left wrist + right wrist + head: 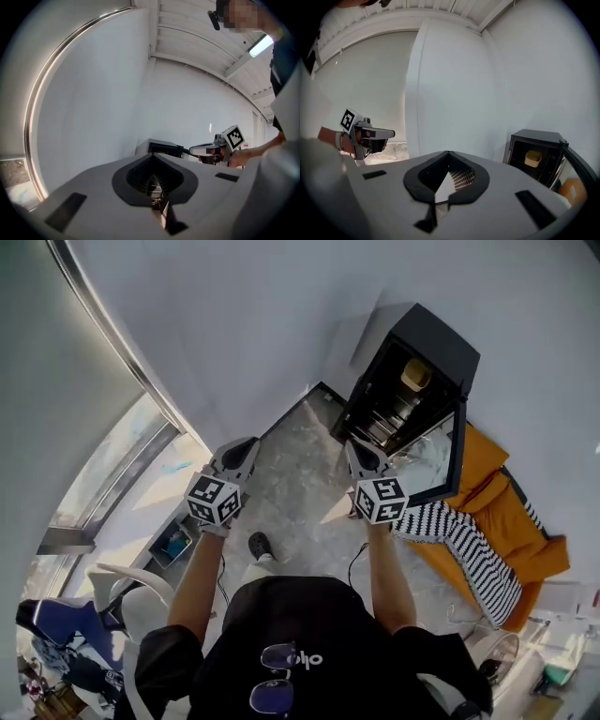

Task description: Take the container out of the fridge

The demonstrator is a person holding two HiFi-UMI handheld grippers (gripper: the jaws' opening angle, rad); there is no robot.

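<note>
Ahead, a black fridge (439, 337) stands on the floor (305, 486) with its door (463, 451) open, and a yellow container (416, 374) sits on its upper shelf. The left gripper (246, 445) and right gripper (355, 448) hang well short of it, both with jaws pressed together, holding nothing

White walls (234, 324), grey marbled floor (305, 479)

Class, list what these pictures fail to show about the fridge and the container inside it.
- The container: too small in the right gripper view to tell what it holds or whether it is covered.
- The fridge, lower shelves: dark and small in the head view.
- Left gripper view: the fridge is small and dark; no container shows.
</note>
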